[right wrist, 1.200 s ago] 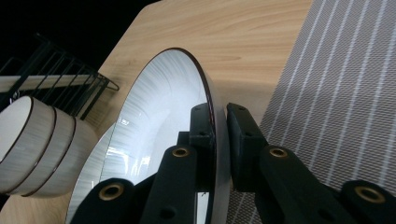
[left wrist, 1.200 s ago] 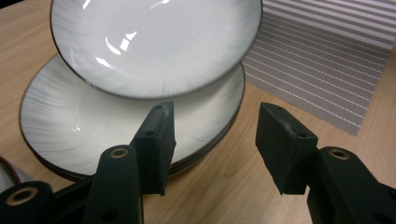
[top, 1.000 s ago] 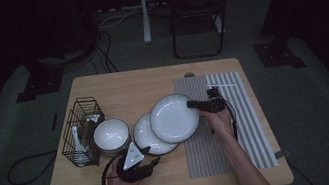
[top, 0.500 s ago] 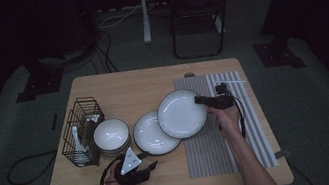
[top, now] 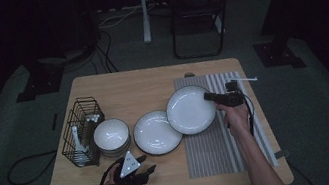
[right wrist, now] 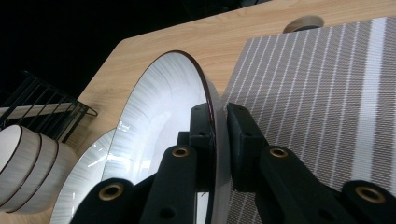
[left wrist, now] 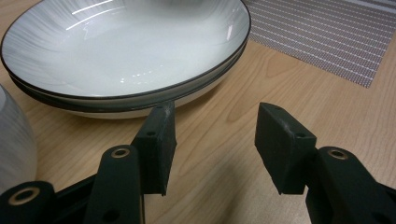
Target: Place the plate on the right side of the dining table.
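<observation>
Plate held by its rim sits at the right of the row, lifted over the striped mat's left edge and overlapping the stacked plates. Going left to right: a wire rack stands at the table's left side, stacked bowls just beside it, then the stacked plates. Near the front edge the left gripper is released, jaws apart over bare wood just short of those plates. The right gripper is clenched on the plate's rim
</observation>
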`<action>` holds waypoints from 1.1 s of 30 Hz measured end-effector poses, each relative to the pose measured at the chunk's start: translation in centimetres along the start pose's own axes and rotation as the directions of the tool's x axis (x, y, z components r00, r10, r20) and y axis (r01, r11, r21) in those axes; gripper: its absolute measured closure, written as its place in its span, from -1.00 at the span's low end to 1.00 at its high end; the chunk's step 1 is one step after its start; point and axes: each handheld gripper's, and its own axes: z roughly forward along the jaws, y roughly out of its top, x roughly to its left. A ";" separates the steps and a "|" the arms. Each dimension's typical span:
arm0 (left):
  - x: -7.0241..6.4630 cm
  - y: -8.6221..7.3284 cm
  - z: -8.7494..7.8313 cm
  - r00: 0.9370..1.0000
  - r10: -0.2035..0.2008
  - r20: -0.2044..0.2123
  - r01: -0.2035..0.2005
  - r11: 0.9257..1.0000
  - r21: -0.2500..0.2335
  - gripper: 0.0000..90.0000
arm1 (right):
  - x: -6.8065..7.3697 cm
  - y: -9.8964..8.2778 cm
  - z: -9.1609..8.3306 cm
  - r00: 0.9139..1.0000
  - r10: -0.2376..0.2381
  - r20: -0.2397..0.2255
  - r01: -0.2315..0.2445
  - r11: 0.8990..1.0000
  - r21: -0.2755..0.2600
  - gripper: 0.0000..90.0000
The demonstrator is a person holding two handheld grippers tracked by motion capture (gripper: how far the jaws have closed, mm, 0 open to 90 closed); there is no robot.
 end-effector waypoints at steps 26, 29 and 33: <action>-0.1 0.1 0.3 1.000 0.011 -0.008 -0.011 0.999 0.030 0.08 | -3.9 -0.8 -3.3 0.995 0.058 0.087 -0.055 0.998 -0.037 0.82; -0.1 0.1 0.3 1.000 0.012 -0.007 -0.011 0.999 0.031 0.08 | -4.6 -1.3 -3.5 0.993 0.068 0.100 -0.065 0.997 -0.034 0.82; -0.1 0.1 0.3 1.000 0.011 -0.006 -0.011 0.999 0.030 0.08 | -5.4 -1.7 -3.8 0.989 0.083 0.119 -0.079 0.996 -0.034 0.82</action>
